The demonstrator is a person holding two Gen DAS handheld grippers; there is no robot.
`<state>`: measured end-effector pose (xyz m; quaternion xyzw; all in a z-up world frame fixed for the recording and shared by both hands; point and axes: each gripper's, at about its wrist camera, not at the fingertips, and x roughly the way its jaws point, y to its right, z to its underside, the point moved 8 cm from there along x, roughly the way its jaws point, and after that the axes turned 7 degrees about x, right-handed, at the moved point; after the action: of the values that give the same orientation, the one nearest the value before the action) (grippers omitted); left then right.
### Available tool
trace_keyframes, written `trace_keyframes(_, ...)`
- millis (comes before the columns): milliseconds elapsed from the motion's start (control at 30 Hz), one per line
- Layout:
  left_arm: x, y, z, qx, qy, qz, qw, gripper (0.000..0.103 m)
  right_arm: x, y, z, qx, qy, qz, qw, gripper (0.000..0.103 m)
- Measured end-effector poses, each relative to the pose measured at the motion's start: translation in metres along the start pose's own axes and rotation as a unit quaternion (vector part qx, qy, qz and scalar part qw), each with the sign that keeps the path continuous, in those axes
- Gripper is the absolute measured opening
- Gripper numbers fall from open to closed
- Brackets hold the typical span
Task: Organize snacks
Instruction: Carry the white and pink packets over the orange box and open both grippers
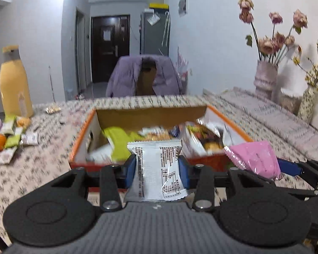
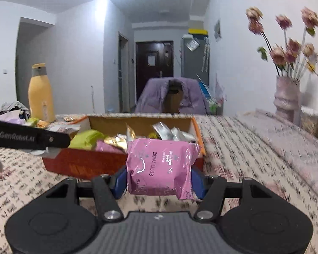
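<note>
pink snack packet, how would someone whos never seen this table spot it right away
Find the orange-rimmed cardboard box of snacks on the patterned tablecloth. Just in front of its near right corner, the pink snack packet is pinched between the blue pads of the right tool. It is glossy plain pink with a printed date, unlike the white packet in the left tool.

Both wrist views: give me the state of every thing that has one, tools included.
Left tool: shut on the white packet.
Right tool: shut on the pink packet.
Orange box: open, partly filled with snacks.
Yellow bottle: upright, capped.
Loose snacks: lying on the table, outside the box.
</note>
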<state>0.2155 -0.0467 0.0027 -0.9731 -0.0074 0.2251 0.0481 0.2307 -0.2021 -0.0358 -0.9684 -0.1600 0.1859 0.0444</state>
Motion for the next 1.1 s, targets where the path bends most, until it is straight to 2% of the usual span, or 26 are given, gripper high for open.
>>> trace_keyframes(233,0.013,-0.017,-0.024,-0.003,0.015,-0.020,0.9997,0.042,0.023,-0.017,-0.027,-0.012,0.013,-0.023,1.000,0.060)
trace_keyframes(367,0.031,-0.030,-0.036,-0.006,0.008,-0.035,0.9993,0.042,0.041,-0.023,-0.041,-0.016,0.013,-0.023,1.000,0.060)
trace_keyframes(633,0.071,-0.053,-0.055,-0.012,-0.002,-0.065,0.9978,0.042,0.086,-0.030,-0.055,-0.020,-0.009,-0.015,1.000,0.060)
trace_keyframes(933,0.103,-0.065,-0.048,-0.019,-0.028,-0.072,0.9968,0.043,0.127,-0.030,-0.058,-0.020,-0.041,0.010,0.999,0.061)
trace_keyframes(1033,0.105,-0.069,-0.043,-0.024,-0.034,-0.077,0.9962,0.047,0.131,-0.028,-0.055,-0.015,-0.053,0.011,0.998,0.066)
trace_keyframes(1100,0.106,-0.072,-0.042,-0.030,-0.034,-0.070,0.9965,0.054,0.132,-0.027,-0.052,-0.016,-0.060,0.012,0.998,0.071)
